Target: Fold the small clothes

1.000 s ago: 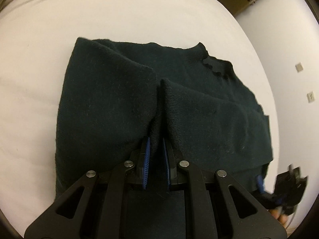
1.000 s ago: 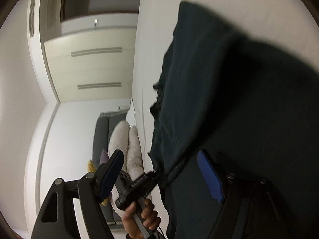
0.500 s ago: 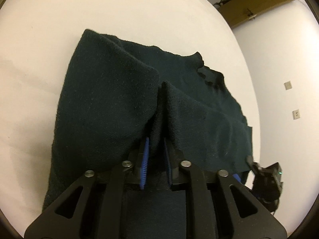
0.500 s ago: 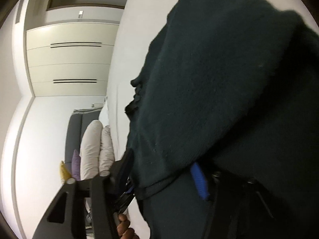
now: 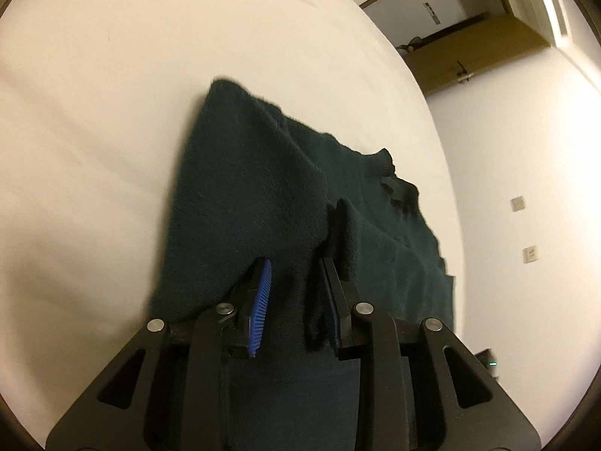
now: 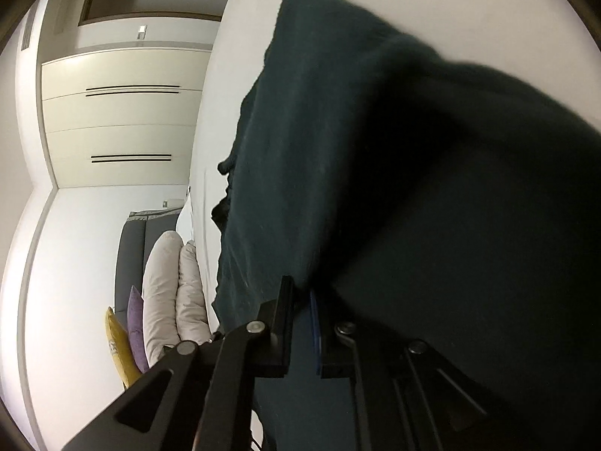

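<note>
My left claw has just been opening, freeing the dark sweater onto the bed; my right claw has been closing and now pinches its hem for the next fold.

Two close wrist views, shared sweater

Dim warm indoor light, motion blur, strong fisheye bending, dark corners.

White bed w/ smooth sheet, few soft creases. Dark green knit garment lies on it, far part flat on sheet, near part bunched and raised. Neckline edge toward bed's right side. Pale pillows at bed end, prob. on mattress; view poor.
</note>
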### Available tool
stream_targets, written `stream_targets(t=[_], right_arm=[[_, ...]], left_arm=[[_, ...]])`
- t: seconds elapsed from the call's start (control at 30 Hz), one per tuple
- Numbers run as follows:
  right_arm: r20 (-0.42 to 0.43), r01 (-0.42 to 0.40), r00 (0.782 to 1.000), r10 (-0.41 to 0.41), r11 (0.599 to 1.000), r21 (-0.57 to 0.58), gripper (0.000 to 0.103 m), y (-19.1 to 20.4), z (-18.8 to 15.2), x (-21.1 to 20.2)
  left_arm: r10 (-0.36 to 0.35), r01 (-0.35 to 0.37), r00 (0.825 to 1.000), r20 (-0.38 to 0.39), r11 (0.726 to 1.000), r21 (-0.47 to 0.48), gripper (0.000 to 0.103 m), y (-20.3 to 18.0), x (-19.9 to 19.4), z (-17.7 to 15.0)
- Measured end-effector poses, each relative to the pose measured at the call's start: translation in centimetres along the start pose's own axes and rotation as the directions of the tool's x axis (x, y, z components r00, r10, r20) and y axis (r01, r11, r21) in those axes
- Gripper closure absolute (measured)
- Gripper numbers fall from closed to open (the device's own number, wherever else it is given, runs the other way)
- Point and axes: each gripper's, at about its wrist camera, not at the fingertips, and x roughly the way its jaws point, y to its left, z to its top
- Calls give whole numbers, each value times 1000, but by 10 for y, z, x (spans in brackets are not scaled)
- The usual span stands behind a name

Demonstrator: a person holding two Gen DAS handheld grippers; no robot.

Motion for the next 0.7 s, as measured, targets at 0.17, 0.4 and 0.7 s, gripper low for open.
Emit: stream_targets(t=[0.17, 0.4, 0.7], right_arm=[[11, 85, 996, -84, 990, -116, 55, 29, -15, -18], [25, 61, 998, -55, 947, -317, 38, 95, -22, -15], [178, -49, 981, 78, 985, -163, 38, 59, 13, -73]], left_arm=[[27, -27, 999, 31, 1000, -5, 78, 18, -11, 5], [26, -19, 986, 167, 999, -45, 78, 24, -59, 13], [27, -38, 999, 42, 960, 278, 78, -74, -5, -5]])
